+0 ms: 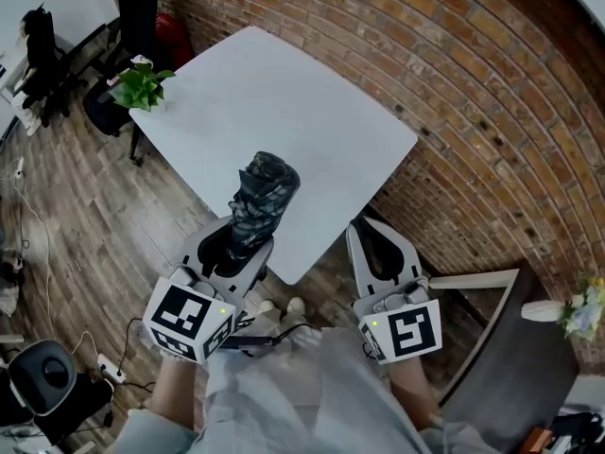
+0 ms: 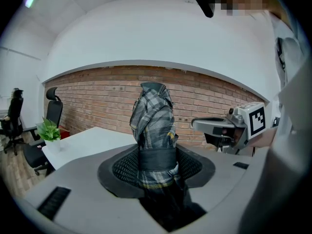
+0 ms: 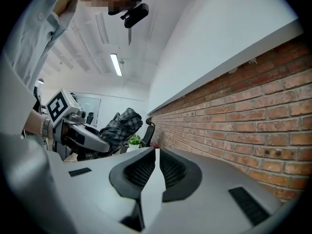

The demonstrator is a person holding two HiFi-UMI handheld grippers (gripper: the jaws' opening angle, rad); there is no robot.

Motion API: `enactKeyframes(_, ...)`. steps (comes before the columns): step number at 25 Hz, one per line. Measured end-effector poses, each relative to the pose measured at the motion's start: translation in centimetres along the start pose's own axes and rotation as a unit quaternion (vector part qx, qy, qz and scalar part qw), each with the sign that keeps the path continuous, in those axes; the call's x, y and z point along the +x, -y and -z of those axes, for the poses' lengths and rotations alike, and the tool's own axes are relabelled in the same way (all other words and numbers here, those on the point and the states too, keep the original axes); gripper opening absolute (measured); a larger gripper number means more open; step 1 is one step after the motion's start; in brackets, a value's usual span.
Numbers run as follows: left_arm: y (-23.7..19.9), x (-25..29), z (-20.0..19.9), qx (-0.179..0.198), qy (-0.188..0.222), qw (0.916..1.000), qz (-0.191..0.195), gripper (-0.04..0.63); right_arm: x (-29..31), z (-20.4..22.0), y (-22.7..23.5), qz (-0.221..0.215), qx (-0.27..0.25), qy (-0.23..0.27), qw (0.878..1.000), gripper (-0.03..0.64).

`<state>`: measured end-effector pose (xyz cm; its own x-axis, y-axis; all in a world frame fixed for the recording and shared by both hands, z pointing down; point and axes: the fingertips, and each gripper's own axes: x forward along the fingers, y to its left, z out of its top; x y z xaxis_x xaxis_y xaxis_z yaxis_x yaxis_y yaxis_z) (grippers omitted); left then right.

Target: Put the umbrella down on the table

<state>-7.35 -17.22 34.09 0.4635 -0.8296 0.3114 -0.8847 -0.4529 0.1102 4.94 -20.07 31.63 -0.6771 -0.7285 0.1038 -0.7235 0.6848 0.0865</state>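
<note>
A folded dark plaid umbrella (image 1: 263,197) sticks up and forward out of my left gripper (image 1: 248,239), which is shut on its lower part just over the near corner of the white table (image 1: 284,93). In the left gripper view the umbrella (image 2: 153,116) stands between the black pads, with a black strap wrapped round it. My right gripper (image 1: 364,230) hangs beside the table's near right edge, jaws together and holding nothing. The right gripper view shows only a thin slit between its pads (image 3: 141,167), and the umbrella (image 3: 119,126) off to the left.
A small potted plant (image 1: 140,83) stands on the table's far left corner. Black office chairs (image 1: 132,8) are behind it. A brick wall (image 1: 473,83) runs along the table's right side. Cables and a black bin (image 1: 47,376) lie on the wooden floor at left.
</note>
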Motion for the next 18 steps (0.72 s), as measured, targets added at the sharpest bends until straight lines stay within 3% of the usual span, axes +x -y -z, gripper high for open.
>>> enactKeyframes(11, -2.2, 4.6, 2.4, 0.031, -0.049, 0.9974, 0.043, 0.219, 2.8, 0.9, 0.5, 0.009, 0.003, -0.016, 1.000, 0.057)
enactKeyframes(18, -3.0, 10.0, 6.2, 0.074, -0.119, 0.9874, 0.074, 0.219, 3.7, 2.0, 1.5, 0.022, 0.007, -0.033, 0.999, 0.057)
